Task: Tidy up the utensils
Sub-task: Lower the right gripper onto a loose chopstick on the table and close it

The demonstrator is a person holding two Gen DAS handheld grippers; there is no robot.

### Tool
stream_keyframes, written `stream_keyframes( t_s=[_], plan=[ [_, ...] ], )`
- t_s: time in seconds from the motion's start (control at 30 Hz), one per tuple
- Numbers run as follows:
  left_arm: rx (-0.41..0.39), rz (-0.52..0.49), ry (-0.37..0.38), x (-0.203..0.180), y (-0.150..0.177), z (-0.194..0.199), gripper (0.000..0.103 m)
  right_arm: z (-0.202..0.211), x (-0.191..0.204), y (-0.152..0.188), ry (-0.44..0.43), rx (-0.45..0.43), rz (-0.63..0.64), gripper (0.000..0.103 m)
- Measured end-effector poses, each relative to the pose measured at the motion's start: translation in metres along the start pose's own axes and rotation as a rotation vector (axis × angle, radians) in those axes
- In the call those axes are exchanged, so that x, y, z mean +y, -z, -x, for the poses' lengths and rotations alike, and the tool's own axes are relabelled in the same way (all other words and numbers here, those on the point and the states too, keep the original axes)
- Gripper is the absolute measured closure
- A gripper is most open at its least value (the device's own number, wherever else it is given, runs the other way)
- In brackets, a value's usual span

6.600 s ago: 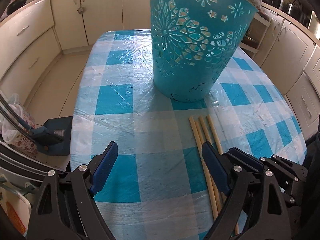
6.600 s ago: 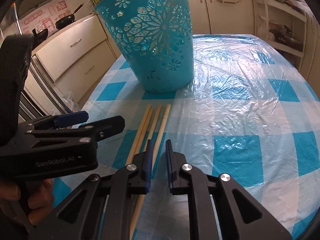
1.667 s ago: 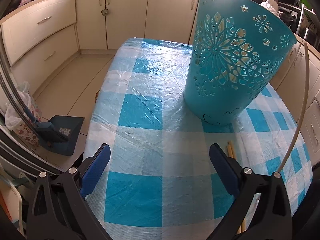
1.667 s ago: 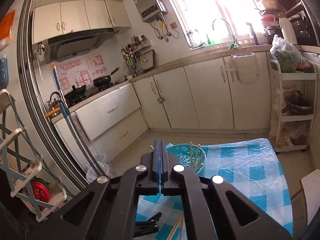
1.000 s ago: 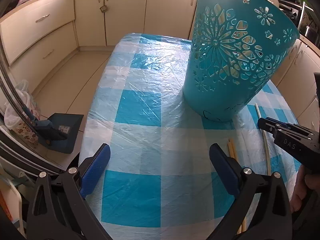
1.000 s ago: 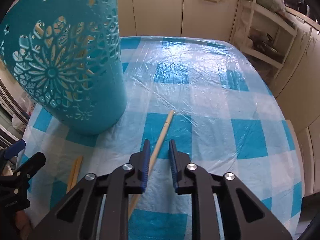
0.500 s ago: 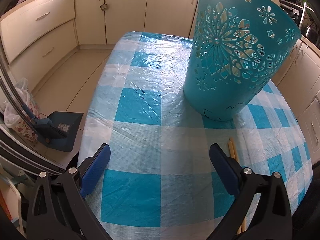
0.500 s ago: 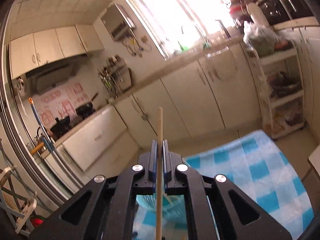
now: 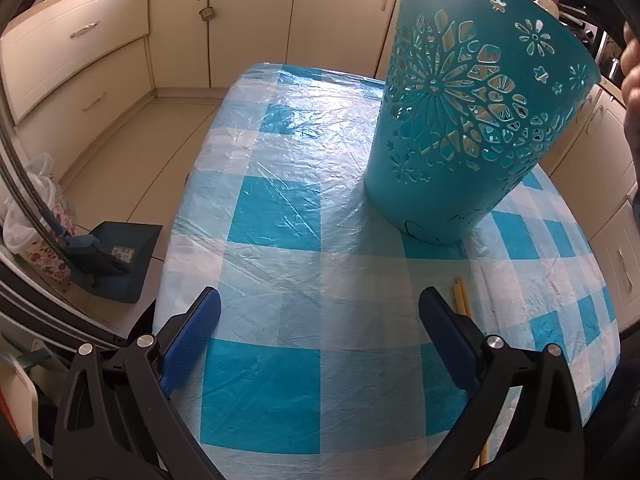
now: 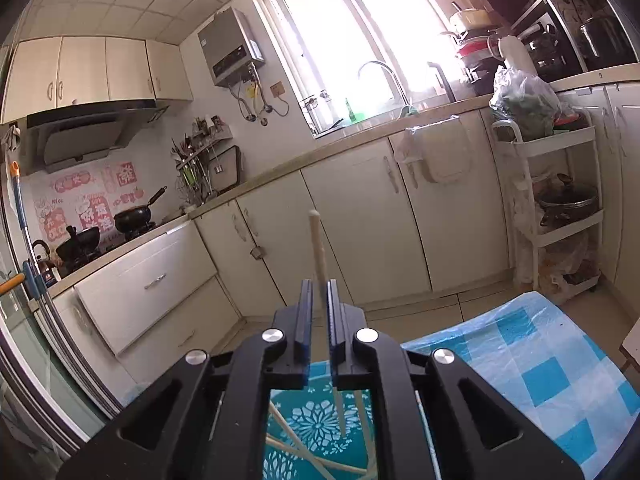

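The right tool point(image 10: 319, 308) hung above the teal perforated plastic basket point(image 9: 472, 120), its jaws opening around a pale wooden chopstick point(image 10: 319, 248) standing upright between them. The left tool point(image 9: 320, 324) gaped wide and empty over the blue-checked desk point(image 9: 280, 216), two more wooden chopsticks point(image 9: 461, 294) lying near.

Basket point(image 9: 460, 184) on table point(image 9: 280, 240) – chopsticks point(image 9: 460, 300) beside

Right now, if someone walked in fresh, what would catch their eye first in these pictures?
Probably the tall teal cut-out basket on the blue checked tablecloth. Next, the pale chopstick standing upright between the right gripper's opening jaws, directly above that basket, with other chopsticks already leaning inside.
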State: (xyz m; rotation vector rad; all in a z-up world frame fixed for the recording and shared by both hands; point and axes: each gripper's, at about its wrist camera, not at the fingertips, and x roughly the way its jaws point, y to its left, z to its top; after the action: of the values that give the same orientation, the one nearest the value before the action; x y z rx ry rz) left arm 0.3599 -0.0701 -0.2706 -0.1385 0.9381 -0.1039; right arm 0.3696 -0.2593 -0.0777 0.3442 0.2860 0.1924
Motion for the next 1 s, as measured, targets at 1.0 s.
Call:
stream_keyframes(
  t_s=[1.0],
  plan=[
    [-0.032,0.092,-0.010,0.014,0.002,0.003,0.008,0.020,-0.017,0.179,0.078,0.674,0.167,0.095]
  ],
)
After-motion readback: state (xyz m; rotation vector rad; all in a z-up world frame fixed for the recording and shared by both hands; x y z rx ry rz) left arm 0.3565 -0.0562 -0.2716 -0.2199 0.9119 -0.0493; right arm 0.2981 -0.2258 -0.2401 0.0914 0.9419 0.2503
